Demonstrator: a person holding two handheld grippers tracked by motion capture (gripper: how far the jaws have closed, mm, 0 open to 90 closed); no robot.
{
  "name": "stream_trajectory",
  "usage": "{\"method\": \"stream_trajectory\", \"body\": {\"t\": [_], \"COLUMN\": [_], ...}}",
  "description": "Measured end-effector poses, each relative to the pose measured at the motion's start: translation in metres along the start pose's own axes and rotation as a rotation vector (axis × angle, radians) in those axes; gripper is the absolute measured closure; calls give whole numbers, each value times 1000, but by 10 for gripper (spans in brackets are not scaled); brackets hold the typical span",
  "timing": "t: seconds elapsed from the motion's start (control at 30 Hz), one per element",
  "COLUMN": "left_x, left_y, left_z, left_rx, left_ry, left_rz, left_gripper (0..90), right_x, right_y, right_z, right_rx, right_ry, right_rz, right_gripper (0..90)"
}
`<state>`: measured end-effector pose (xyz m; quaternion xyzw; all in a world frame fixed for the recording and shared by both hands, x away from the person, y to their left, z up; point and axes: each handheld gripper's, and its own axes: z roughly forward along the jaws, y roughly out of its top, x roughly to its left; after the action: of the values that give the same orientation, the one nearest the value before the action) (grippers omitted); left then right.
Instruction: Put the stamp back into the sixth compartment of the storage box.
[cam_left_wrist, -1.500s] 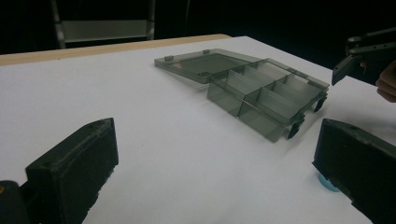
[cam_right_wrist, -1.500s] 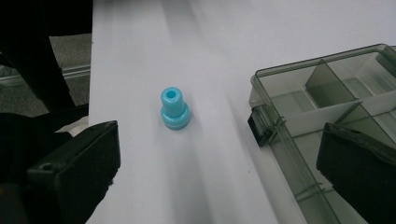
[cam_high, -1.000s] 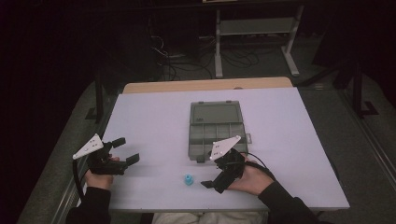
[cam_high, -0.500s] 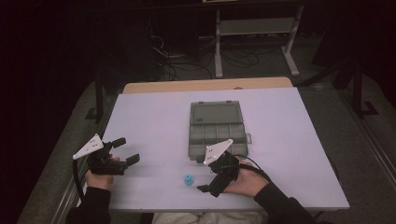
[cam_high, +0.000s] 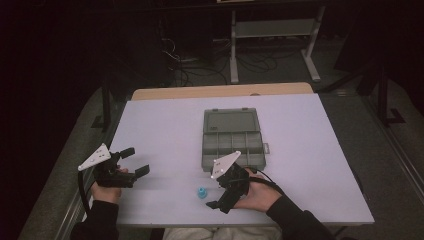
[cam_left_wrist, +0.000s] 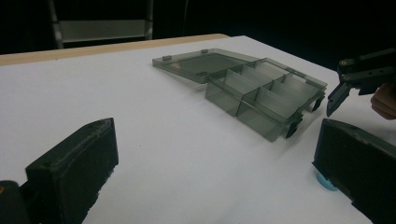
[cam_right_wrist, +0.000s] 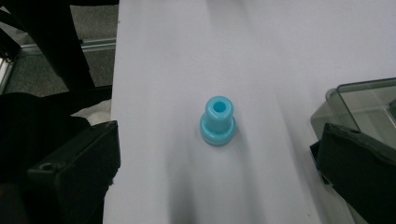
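The right gripper (cam_high: 216, 200), jaws wide apart and empty, is lining up on the blue peg (cam_right_wrist: 217, 121), which stands upright on the table (cam_high: 165, 130) centred just ahead of them. Next it likely must advance and close squarely, then carry the peg to the open organiser box (cam_high: 234, 142) behind it. The left gripper (cam_high: 136, 161) waits open, well off to the side.

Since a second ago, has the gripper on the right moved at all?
Yes. The right gripper has drawn back from the open grey box toward the table's near edge, and now points at the small blue piece.

The small sky-blue plastic spool (cam_right_wrist: 217, 121) looks smooth and glossy. The smoky translucent plastic compartment box (cam_high: 233, 141) shines faintly. The white tabletop (cam_high: 165, 125) is matt, its far edge pale wood.
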<state>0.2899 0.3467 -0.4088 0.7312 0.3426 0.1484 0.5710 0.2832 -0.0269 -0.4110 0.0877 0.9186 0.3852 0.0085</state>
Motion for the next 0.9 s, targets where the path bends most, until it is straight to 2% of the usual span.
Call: {"method": "stream_trajectory", "body": {"t": [0.37, 0.73, 0.9], "left_x": [0, 0, 0], "left_y": [0, 0, 0], "left_z": [0, 0, 0], "left_rx": [-1, 0, 1], "left_ry": [-1, -1, -3], "left_rz": [1, 1, 2], "left_gripper": [0, 0, 0], "right_x": [-1, -1, -2], "right_y": [6, 13, 16], "right_z": [8, 18, 22], "right_rx": [1, 29, 53], "right_ry": [23, 26, 48], "right_rz": [8, -13, -14], "right_gripper": [0, 0, 57]}}
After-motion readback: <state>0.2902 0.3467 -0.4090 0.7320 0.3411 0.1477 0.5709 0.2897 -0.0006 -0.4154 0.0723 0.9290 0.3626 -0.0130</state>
